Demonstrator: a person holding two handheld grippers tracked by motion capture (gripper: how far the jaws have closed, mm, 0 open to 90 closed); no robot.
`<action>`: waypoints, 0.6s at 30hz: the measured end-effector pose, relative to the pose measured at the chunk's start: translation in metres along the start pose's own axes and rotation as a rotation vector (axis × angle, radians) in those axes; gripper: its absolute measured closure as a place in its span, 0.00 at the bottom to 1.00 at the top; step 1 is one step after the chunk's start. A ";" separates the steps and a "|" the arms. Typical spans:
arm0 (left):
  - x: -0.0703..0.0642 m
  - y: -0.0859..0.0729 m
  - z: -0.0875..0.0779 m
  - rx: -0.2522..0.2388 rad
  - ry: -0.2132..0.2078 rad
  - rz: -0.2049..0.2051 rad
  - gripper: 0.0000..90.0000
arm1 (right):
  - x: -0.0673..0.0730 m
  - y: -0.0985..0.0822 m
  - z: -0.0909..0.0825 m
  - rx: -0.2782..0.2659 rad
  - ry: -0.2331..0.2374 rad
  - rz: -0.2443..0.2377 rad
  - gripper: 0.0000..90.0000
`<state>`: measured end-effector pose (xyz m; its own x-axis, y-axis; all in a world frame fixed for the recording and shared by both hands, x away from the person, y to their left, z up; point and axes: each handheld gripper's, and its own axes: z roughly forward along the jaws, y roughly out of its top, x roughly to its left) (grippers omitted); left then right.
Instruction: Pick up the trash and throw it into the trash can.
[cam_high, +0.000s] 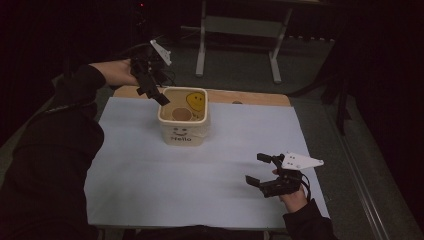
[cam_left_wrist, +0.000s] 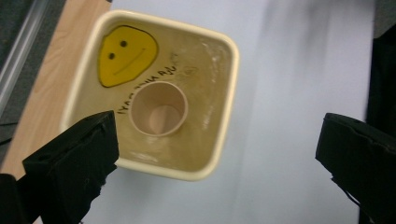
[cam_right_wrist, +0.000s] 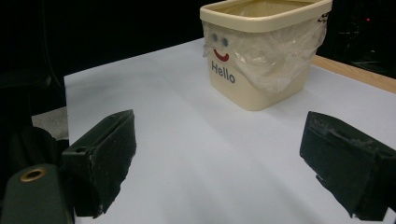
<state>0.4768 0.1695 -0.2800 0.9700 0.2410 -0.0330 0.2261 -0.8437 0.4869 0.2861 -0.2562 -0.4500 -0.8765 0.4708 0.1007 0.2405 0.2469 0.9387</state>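
**Both grippers empty; paper cup sits inside the cream tub**

Left gripper (cam_high: 151, 82): jaws spread wide, nothing between them. It is held above the far left corner of the tub, tilted down toward it. Right gripper (cam_high: 263, 171): jaws likewise parted and empty, low over the sheet near the table's front right, well apart from the tub.

Task thing, as far as one can be named: a small round tan paper cup (cam_left_wrist: 159, 108), standing upright on the tub's floor, mouth open, empty inside.

Container: a cream-coloured, square plastic tub with rounded corners (cam_high: 165, 126), on the pale blue sheet (cam_high: 150, 170) toward the far middle of the wooden table (cam_high: 250, 97). Clear plastic film lines it and hangs over its outer wall.

View differences: the left gripper view looks straight down into the tub, showing a yellow smiley sticker (cam_left_wrist: 127, 55) and handwritten lettering on the floor beside the cup. The right gripper view sees the tub's outer face instead: two dots, a red smile and the word "Hello". The high view shows a person's dark sleeves and both hands.
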 end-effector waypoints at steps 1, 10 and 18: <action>-0.002 -0.003 -0.001 -0.001 -0.004 -0.002 0.01 | 0.000 0.000 0.000 0.000 0.000 0.000 0.12; -0.018 -0.026 -0.003 -0.021 0.000 -0.015 0.01 | 0.000 0.000 0.001 0.004 -0.002 -0.004 0.12; -0.030 -0.045 -0.001 -0.062 -0.008 -0.041 0.01 | 0.001 0.000 0.001 0.005 -0.003 -0.004 0.12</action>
<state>0.4375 0.2007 -0.2997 0.9607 0.2710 -0.0606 0.2602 -0.8019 0.5379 0.2860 -0.2545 -0.4500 -0.8762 0.4723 0.0961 0.2393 0.2533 0.9373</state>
